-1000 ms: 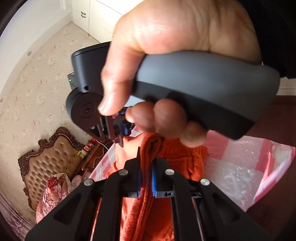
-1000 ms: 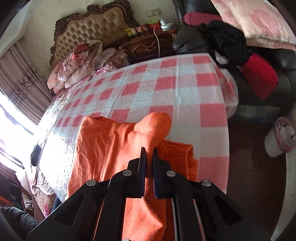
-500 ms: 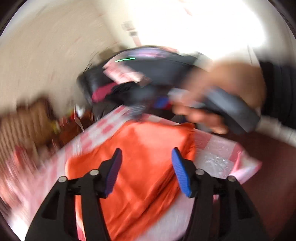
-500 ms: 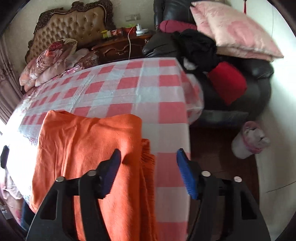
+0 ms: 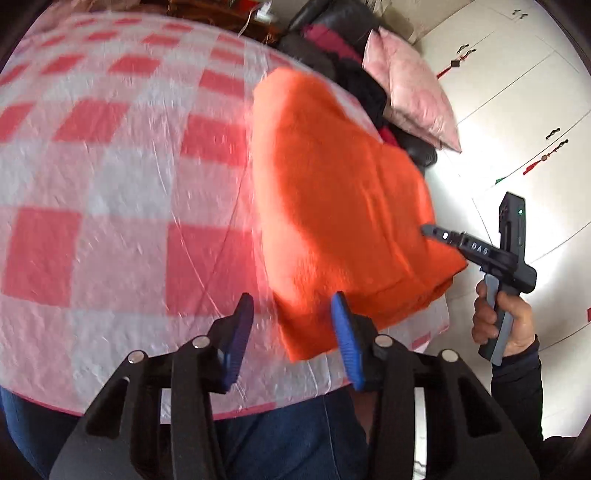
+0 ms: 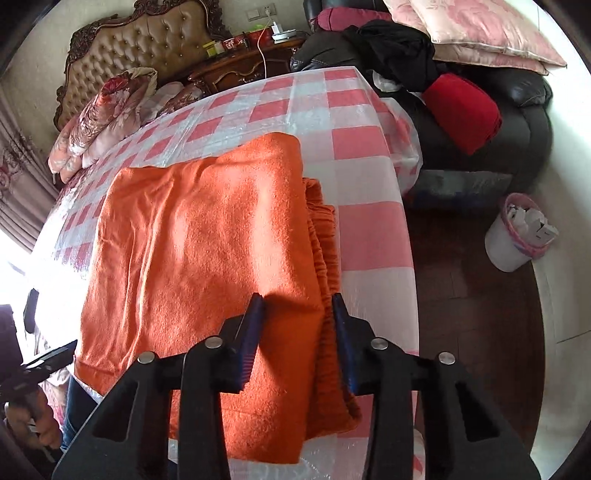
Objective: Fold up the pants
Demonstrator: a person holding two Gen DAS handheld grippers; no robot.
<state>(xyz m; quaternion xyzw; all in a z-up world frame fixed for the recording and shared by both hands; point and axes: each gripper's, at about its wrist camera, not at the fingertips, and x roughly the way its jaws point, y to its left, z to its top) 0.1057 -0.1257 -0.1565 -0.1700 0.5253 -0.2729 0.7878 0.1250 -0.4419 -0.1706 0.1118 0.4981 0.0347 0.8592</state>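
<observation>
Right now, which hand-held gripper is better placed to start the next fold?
Probably the right hand-held gripper: open, directly over the orange pants. The left hand-held gripper, also open, sits at their corner.

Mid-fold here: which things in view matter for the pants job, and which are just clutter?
Job:
orange pants, folded flat
checkered table beneath them
left gripper, open
right gripper, open

Clutter:
pink pillows
red cushion
black clothes
white bin
headboard
</observation>
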